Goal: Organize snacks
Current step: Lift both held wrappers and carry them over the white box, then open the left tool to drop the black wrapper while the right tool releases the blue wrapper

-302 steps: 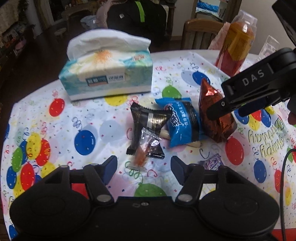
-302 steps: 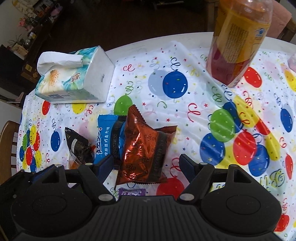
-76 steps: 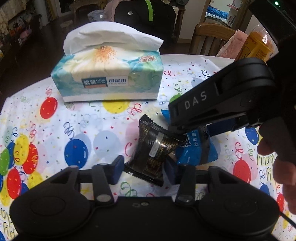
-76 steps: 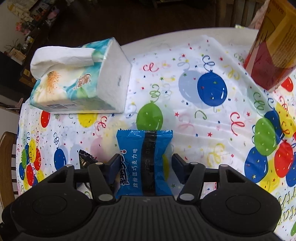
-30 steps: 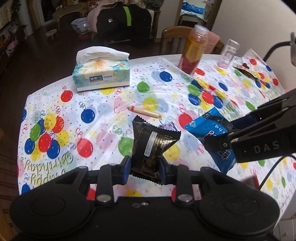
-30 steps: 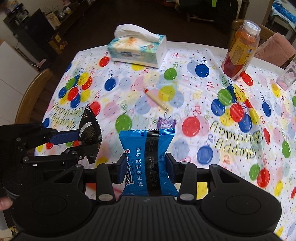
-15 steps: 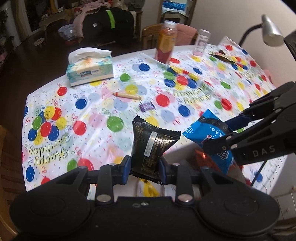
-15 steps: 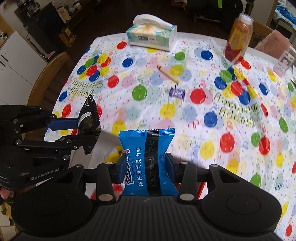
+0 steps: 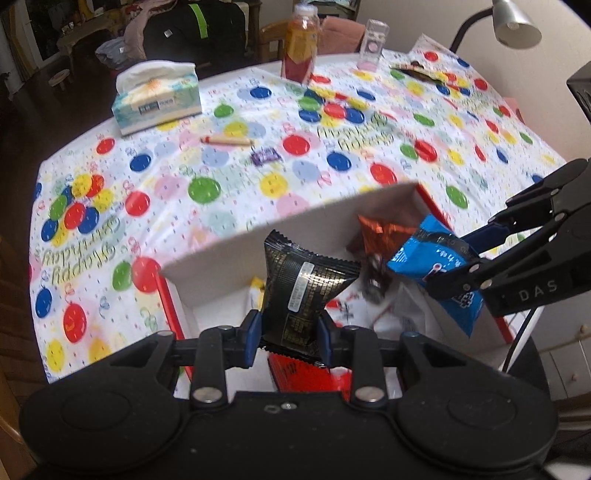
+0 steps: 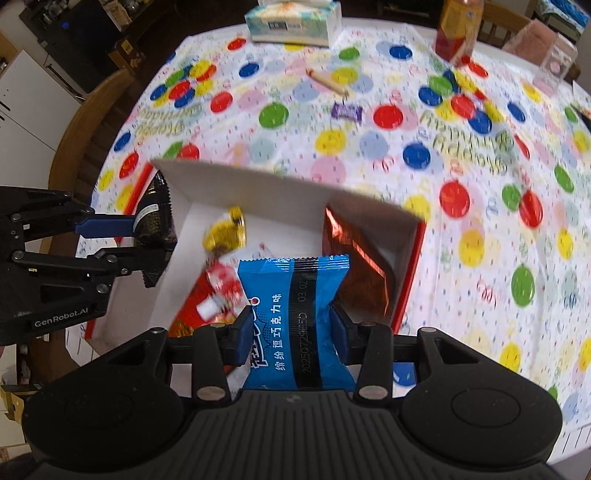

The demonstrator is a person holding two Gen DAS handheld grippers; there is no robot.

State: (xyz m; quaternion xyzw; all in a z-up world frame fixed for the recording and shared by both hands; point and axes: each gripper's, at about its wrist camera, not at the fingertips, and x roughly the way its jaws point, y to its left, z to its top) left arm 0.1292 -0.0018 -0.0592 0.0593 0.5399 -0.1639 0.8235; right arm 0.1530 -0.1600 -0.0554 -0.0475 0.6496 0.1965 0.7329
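Observation:
My left gripper (image 9: 288, 341) is shut on a black snack packet (image 9: 301, 284), held upright over an open box (image 9: 295, 225) with red sides and a white inside, at the table's near edge. To its right, my right gripper (image 10: 291, 336) is shut on a blue snack packet (image 10: 295, 317), also above the box (image 10: 258, 177). Inside lie a copper-orange packet (image 10: 354, 258), a gold-wrapped sweet (image 10: 225, 234) and red-and-white packets (image 10: 214, 295). The right gripper (image 9: 448, 275) and blue packet (image 9: 432, 254) show in the left wrist view; the left gripper (image 10: 155, 243) shows in the right wrist view.
On the balloon-print tablecloth (image 9: 221, 177) lie a wrapped stick snack (image 9: 227, 140) and a small purple sweet (image 9: 264, 156). A tissue box (image 9: 157, 99), a juice bottle (image 9: 299, 51) and a clear glass (image 9: 373, 46) stand at the far side. A desk lamp (image 9: 513, 22) is far right.
Both grippers, each still shut on its packet, have drawn back from the table's middle and now hang over the open box at the near edge, which fills more of both views.

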